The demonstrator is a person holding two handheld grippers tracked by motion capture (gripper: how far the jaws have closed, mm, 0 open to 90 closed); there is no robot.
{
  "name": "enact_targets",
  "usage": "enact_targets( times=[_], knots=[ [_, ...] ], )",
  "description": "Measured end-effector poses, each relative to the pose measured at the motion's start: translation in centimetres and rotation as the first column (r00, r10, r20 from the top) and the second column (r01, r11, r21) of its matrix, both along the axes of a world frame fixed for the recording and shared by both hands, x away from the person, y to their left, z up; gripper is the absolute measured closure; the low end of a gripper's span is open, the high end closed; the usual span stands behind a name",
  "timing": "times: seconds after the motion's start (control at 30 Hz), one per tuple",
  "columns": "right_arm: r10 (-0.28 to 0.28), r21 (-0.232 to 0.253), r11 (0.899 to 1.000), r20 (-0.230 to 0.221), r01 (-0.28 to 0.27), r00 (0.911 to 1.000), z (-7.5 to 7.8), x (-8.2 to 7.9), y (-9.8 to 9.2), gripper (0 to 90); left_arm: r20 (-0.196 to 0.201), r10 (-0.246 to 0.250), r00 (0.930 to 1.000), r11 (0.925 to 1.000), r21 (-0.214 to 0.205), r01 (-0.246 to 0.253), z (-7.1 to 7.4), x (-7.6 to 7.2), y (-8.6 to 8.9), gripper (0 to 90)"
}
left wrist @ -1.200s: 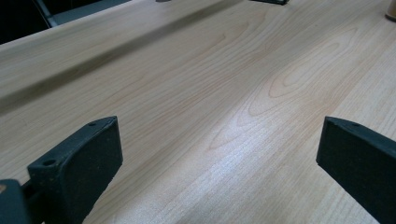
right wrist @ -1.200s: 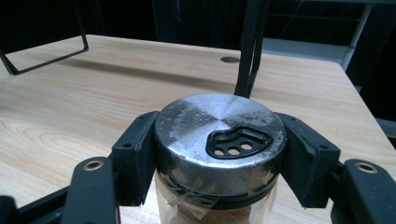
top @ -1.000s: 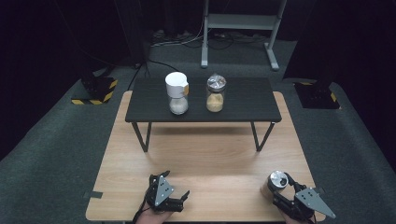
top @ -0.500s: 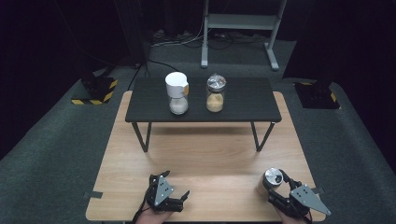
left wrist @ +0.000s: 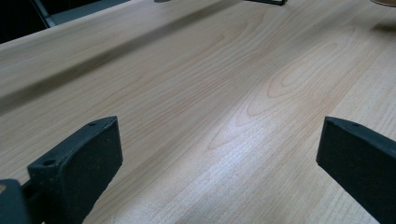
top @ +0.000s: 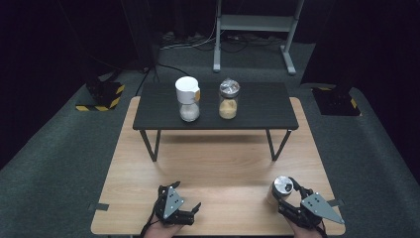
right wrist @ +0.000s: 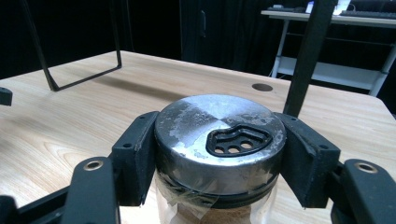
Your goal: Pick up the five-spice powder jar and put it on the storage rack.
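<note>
At near right corner of counter (top: 213, 163): right tool (top: 289, 196) pinches shaker jar (right wrist: 219, 140) at metal lid, grasp done. Left tool (top: 190, 212) left of jar, spread wide, holding nothing. Judged remaining: transfer, likely to black shelf (top: 257, 106) beyond jar.

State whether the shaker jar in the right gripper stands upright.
Upright: the shaker jar has its metal lid level on top, clamped between the right gripper pads.
</note>
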State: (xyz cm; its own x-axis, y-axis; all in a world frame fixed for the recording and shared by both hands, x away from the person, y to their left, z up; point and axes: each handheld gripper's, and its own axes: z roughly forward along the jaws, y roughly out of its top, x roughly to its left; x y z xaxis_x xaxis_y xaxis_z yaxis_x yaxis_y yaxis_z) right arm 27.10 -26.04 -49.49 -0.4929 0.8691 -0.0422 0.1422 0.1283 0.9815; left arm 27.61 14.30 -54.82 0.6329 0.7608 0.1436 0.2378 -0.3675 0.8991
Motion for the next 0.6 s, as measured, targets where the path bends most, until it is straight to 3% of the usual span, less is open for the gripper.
enact_targets(
  times=[0.6],
  knots=[
    [0.047,0.010,0.999,0.017,-0.048,0.9987,2.2,1.4,1.6,34.6,-0.001,-0.003,1.0000,1.0000,-0.005,0.003,0.0,0.0,0.1,0.6]
  ],
)
